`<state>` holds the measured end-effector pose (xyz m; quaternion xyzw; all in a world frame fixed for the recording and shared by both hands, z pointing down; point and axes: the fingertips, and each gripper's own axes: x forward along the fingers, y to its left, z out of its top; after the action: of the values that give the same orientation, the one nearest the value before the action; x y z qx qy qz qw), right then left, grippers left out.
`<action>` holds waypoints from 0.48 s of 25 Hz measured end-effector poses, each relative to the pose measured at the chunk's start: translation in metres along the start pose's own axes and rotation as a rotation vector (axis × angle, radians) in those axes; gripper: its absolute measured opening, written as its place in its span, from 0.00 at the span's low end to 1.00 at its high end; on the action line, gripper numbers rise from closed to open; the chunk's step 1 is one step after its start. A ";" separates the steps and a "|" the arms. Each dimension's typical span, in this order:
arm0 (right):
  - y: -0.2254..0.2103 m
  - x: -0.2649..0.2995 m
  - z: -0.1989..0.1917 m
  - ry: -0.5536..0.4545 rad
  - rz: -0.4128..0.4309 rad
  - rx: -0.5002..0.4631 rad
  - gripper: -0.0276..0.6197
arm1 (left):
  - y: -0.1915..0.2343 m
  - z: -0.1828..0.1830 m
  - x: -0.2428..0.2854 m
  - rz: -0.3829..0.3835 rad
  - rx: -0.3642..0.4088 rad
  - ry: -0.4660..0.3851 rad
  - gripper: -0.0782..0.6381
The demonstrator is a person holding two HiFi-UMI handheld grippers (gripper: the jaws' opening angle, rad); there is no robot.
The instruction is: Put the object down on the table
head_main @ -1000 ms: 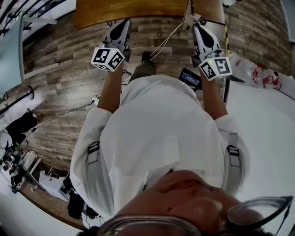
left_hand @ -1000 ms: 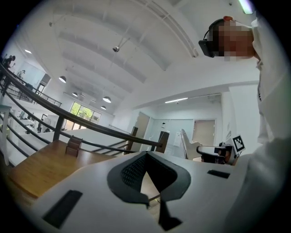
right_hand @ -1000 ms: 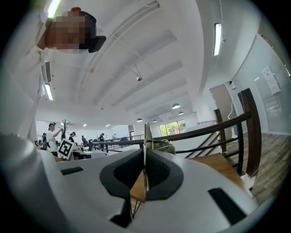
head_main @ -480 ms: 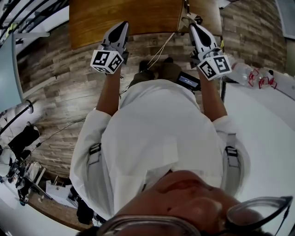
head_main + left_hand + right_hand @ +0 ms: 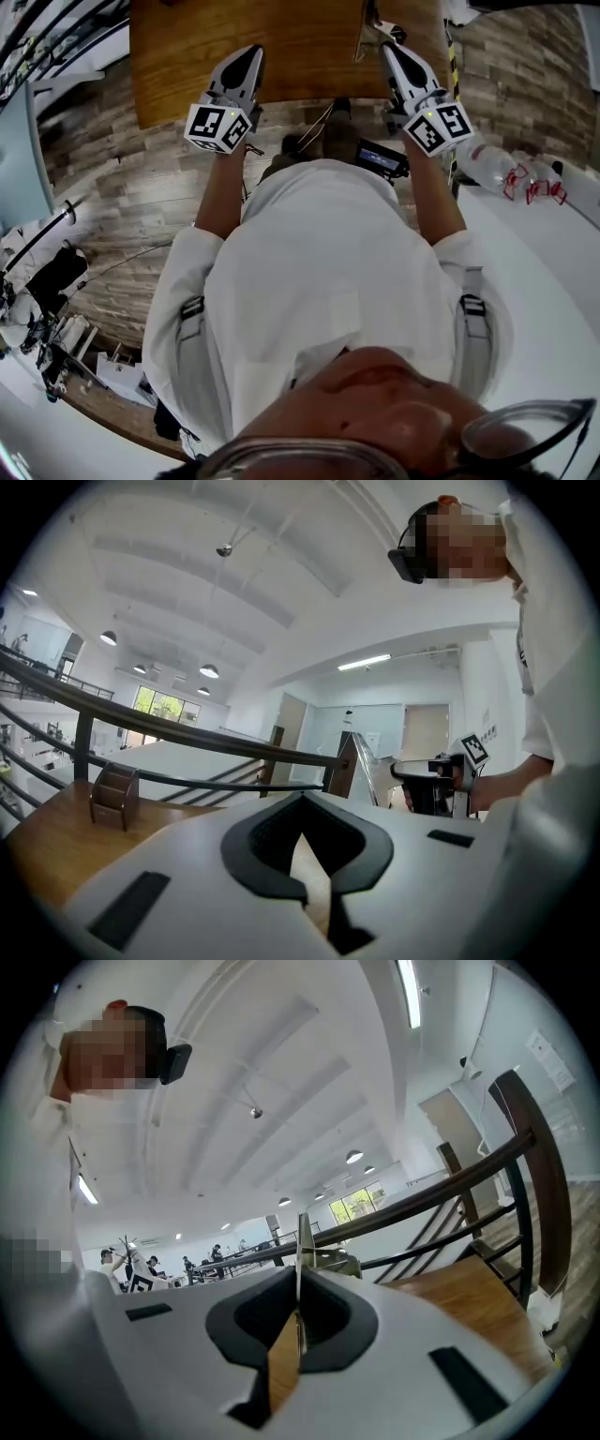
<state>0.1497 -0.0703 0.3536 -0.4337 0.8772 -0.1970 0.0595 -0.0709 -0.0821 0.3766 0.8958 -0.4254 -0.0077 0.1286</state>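
Note:
The wooden table fills the top of the head view, and both grippers reach over its near edge. My right gripper is shut on a thin flat metal piece, which stands on edge between the jaws and pokes out past them. In the head view the piece shows as a thin sliver over the wood. My left gripper is shut with nothing in it; its jaws meet with only table wood behind them.
A small wooden holder stands on the table at the left. Dark stair railings run beyond the table. Plastic bottles lie by a white surface at the right. A black device and cables are below the hands.
The table has come nearer: both grippers have gone from over the plank floor at its edge to over the wood. Both jaws stay as they were.

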 end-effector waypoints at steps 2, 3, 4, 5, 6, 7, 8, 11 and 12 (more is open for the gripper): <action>-0.023 0.008 0.001 0.021 0.009 0.024 0.08 | 0.001 -0.001 0.018 0.013 -0.009 0.016 0.13; -0.035 0.011 0.001 0.028 0.011 0.038 0.08 | 0.002 -0.001 0.027 0.021 -0.012 0.022 0.13; -0.046 0.015 0.001 0.033 0.013 0.055 0.08 | 0.004 -0.002 0.035 0.031 -0.015 0.028 0.13; -0.057 0.019 0.001 0.040 0.014 0.070 0.08 | 0.007 -0.002 0.043 0.040 -0.016 0.033 0.13; -0.066 0.025 0.000 0.050 0.016 0.081 0.08 | 0.010 -0.003 0.050 0.049 -0.018 0.037 0.13; -0.074 0.030 -0.002 0.063 0.018 0.086 0.08 | 0.012 -0.003 0.056 0.055 -0.021 0.041 0.13; -0.080 0.035 -0.003 0.077 0.020 0.091 0.08 | 0.013 -0.003 0.061 0.058 -0.023 0.044 0.13; -0.102 0.045 -0.007 0.114 0.035 0.120 0.08 | 0.006 -0.003 0.077 0.063 -0.008 0.053 0.13; -0.109 0.049 -0.009 0.124 0.039 0.136 0.08 | 0.006 -0.003 0.082 0.068 -0.001 0.057 0.13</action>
<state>0.1975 -0.1657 0.4082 -0.3984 0.8722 -0.2812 0.0384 -0.0224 -0.1473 0.3890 0.8806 -0.4518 0.0220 0.1414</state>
